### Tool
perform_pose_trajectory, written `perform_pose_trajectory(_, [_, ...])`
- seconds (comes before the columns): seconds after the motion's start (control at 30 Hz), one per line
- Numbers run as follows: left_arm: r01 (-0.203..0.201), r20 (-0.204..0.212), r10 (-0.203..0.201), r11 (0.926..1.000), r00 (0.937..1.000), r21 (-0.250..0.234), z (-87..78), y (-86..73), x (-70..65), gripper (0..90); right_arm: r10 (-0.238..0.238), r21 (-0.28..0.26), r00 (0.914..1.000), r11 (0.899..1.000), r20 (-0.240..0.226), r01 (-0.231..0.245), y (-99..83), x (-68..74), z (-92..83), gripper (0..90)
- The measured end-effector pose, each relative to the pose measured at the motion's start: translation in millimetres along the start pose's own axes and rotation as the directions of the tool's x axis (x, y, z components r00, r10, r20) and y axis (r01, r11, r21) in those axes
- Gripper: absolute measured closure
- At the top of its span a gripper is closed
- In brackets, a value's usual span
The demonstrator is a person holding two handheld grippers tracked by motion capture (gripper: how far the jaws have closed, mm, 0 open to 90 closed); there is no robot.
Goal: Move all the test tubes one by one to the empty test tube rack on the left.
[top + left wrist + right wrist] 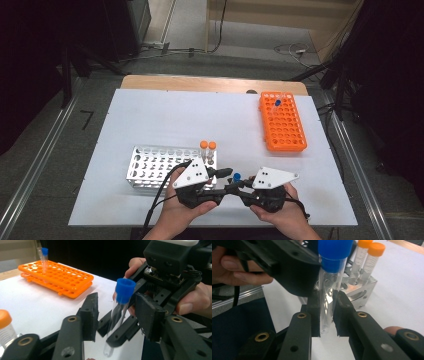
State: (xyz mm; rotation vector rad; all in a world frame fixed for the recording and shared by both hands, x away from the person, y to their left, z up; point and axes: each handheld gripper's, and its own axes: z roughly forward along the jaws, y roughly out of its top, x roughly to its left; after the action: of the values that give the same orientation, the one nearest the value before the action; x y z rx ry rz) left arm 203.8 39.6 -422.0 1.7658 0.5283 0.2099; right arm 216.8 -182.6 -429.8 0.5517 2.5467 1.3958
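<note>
Above table [150, 115], tube [329, 290] between hand-held gripper [328, 312] pads.

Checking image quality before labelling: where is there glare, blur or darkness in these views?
High view: evenly lit white table, dark surroundings. Left gripper view: jaws soft and near, orange rack sharper, black backdrop. Right gripper view: glare streaks on the blue-capped tube, cap cropped and blurred.
</note>
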Motion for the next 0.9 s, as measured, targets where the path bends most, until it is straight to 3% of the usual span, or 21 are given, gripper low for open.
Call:
perform_pose_trajectory(0.23, [-0.023,0.017,0.023,0.9997,0.9996,0.012,2.3,-1.1,-2.3,73.3,-0.019,0.010,0.9998,1.000,-0.004,0.019,0.7,5.2,3.2,74.4])
perform_pose_trajectory(0.37, [-0.047,-0.006,0.047,0.9988,0.9989,0.016,1.0,-0.8,-3.7,76.2,-0.001,0.010,0.9998,1.000,-0.019,0.001,0.7,4.0,3.1,74.3])
perform_pose_trajectory(0.53, [-0.043,-0.011,0.043,0.9990,0.9990,0.012,-1.4,-0.5,-1.9,76.6,-0.001,0.000,0.9996,1.000,-0.027,0.001,0.0,2.9,3.6,73.3])
perform_pose_trajectory(0.7, [-0.007,-0.030,0.007,0.9999,0.9995,-0.014,-10.4,1.2,6.4,76.6,0.017,-0.022,0.9987,1.000,-0.049,-0.018,-2.7,-1.9,-1.1,60.1])
perform_pose_trajectory(0.9, [0.008,-0.063,-0.010,0.9995,0.9979,-0.029,-22.0,1.9,13.9,76.6,0.060,-0.055,0.9976,0.997,-0.033,-0.062,-7.0,-14.1,-11.7,43.9])
